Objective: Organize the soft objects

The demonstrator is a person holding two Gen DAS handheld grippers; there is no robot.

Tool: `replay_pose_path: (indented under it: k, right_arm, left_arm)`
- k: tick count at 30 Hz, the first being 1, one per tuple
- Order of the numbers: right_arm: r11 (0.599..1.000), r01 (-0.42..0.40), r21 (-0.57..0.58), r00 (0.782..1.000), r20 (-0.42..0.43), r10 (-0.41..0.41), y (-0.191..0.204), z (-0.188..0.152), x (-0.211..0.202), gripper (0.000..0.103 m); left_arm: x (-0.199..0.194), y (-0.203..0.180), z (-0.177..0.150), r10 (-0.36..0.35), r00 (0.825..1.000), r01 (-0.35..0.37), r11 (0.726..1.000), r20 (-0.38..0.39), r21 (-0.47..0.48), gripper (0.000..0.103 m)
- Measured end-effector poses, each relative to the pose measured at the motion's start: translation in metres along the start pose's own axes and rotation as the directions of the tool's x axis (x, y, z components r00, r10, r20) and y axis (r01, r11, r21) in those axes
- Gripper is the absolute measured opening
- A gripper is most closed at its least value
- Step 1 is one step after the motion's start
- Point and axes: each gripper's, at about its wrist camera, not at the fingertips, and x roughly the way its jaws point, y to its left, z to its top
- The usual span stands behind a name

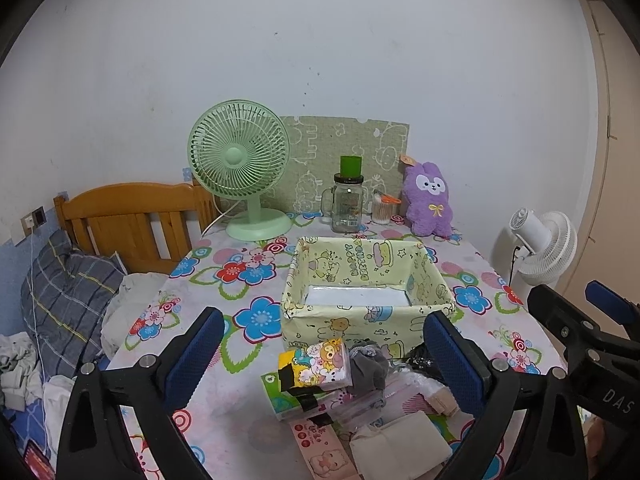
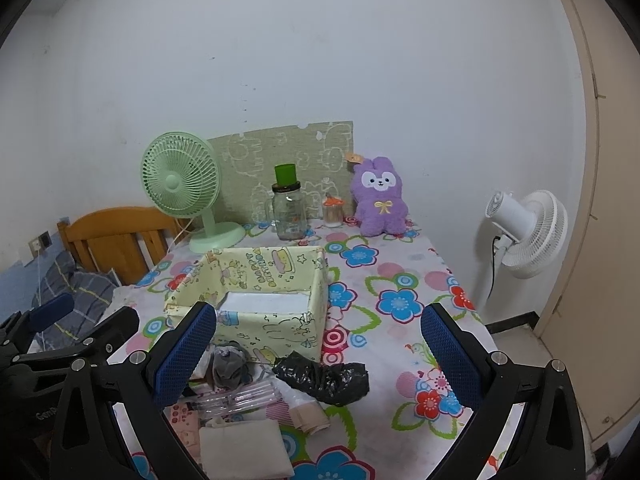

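On the flowered tablecloth (image 2: 400, 280), close to its near edge, lies a loose heap of soft things: a gray sock (image 1: 370, 368) bunched in a lump, a tissue pack (image 1: 320, 364) printed with cartoon animals, a crumpled black plastic bag (image 2: 328, 378), a folded beige cloth (image 2: 244, 448) and some clear wrapped packets (image 2: 240, 396). The heap touches the front wall of a pale yellow fabric box (image 1: 364, 292) with cartoon print, whose white bottom shows bare. Above the heap the left gripper (image 1: 324, 360) hangs with its blue-padded fingers (image 1: 192, 356) spread wide, holding nothing and touching nothing; the tissue pack and sock appear between them. Beside it the right gripper (image 2: 320, 360) is likewise spread wide and bare, its fingers (image 2: 452, 356) framing the black bag and the box's front. Farther back along the wall stand a green desk fan (image 1: 240, 168), a glass jar (image 1: 346, 206) with a green cap, a cotton swab tub (image 1: 382, 210) and a purple plush bunny (image 1: 428, 200). A white floor fan (image 2: 528, 232) stands off the table's right side.
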Motion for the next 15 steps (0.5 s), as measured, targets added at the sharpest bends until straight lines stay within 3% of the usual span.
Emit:
replay_pose_path:
  k: [9,15]
  right_arm:
    - [1.000,0.003,-0.022,1.000,-0.005,-0.003,0.004,-0.009,0.004,0.103]
    - [1.000,-0.022,-0.011,0.999,-0.039,0.021,0.002,-0.017,0.011,0.101]
  left_arm:
    - [0.004,-0.004,-0.011,0.002,1.000,-0.002,1.000,0.003,0.025,0.089]
    - [0.010,-0.006,-0.019,-0.004,1.000,0.005,1.000,-0.018,0.029,0.088]
